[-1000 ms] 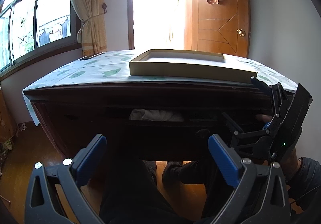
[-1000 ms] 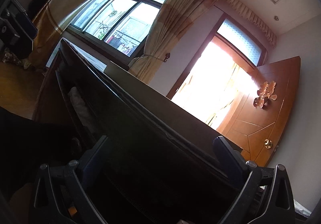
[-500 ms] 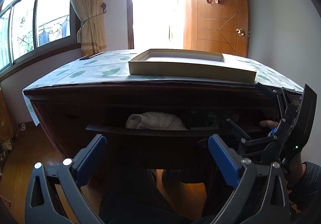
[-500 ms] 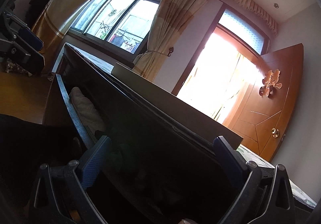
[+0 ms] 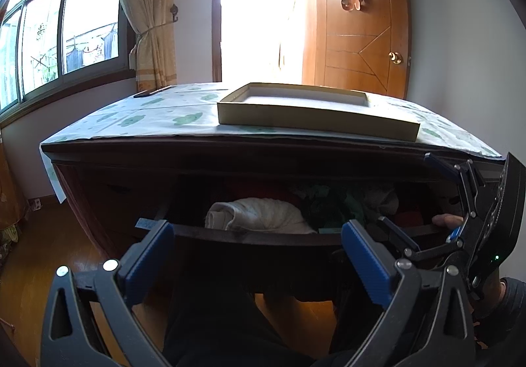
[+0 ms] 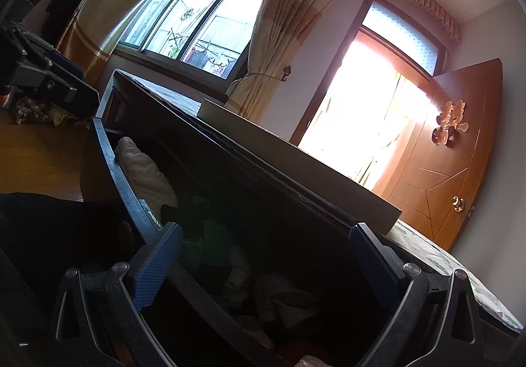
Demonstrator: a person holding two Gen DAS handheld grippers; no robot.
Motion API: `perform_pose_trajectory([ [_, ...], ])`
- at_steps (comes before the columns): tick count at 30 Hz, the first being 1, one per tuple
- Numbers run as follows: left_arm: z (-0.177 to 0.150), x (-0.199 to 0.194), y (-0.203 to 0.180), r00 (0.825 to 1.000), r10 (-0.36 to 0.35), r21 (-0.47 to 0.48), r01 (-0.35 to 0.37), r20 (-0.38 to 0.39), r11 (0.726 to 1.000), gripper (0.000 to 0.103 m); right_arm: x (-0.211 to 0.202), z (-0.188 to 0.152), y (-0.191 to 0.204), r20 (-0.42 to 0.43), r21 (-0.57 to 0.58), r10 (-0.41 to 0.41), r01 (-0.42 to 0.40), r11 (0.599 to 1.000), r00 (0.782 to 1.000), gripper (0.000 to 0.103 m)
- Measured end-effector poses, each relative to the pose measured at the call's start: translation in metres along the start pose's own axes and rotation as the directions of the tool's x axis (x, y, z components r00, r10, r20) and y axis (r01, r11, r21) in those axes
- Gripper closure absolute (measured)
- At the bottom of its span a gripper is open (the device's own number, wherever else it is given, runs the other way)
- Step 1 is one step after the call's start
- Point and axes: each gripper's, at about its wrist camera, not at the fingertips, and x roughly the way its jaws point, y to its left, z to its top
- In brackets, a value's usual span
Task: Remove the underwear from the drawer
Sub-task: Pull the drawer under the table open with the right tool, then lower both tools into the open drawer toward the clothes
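Ahead of the left gripper, underwear fills the drawer.

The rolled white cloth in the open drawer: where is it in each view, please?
Left wrist view: the rolled white cloth is low centre, just behind the drawer front.
Right wrist view: the cloth is at left of centre, near the drawer's far end.
Shared landmark: the flat cardboard box on the tabletop.

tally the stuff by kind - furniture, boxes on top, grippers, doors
Furniture: 1, the dark dresser with its drawer pulled open
Boxes on top: 1, the shallow box
Grippers: 2, the left gripper and the right gripper, both open
Doors: 1, the wooden door
Total: 5
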Motion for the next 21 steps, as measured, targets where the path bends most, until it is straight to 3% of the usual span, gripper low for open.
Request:
perform_pose_trajectory([
  [21,0.002,-0.005,0.001,1.0,0.002,0.012,-0.002,-0.008,1.0,0.0,-0.013,0.009,-0.005,-0.111,0.082,0.09,-0.081,0.993,0.99,0.001],
])
